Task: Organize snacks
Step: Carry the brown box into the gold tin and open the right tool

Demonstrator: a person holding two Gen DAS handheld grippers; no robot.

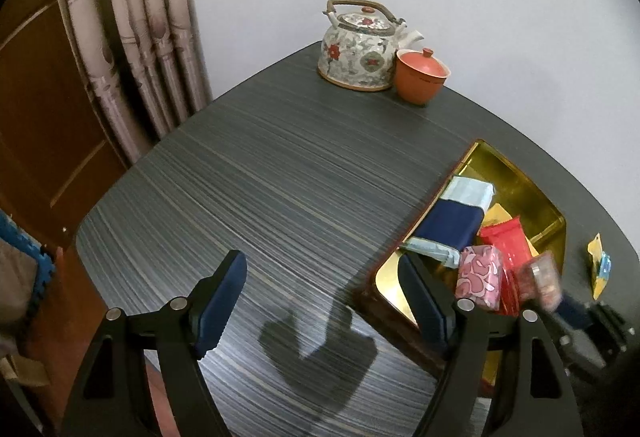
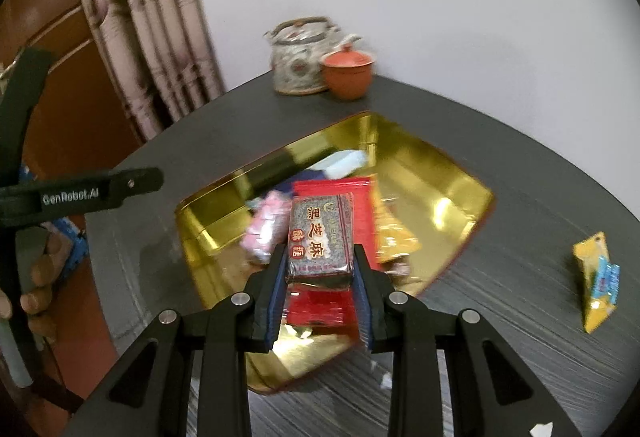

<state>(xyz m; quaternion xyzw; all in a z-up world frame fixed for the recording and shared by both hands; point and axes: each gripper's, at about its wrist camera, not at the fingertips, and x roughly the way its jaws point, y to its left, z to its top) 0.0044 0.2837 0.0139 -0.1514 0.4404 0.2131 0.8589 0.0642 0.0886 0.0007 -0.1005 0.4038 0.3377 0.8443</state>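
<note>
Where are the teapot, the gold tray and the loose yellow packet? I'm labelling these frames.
teapot [image 1: 358, 53], left wrist view, on its flowered belly.
gold tray [image 2: 436, 177], right wrist view, on its bare inner wall.
yellow packet [image 2: 596, 279], right wrist view, on its middle.

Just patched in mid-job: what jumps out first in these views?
The gold tray mid-table, half filled with bright snack packs. Right hand-held gripper is shut on a black sesame candy pack above it. A yellow packet lies alone on the table, right of the tray.
</note>
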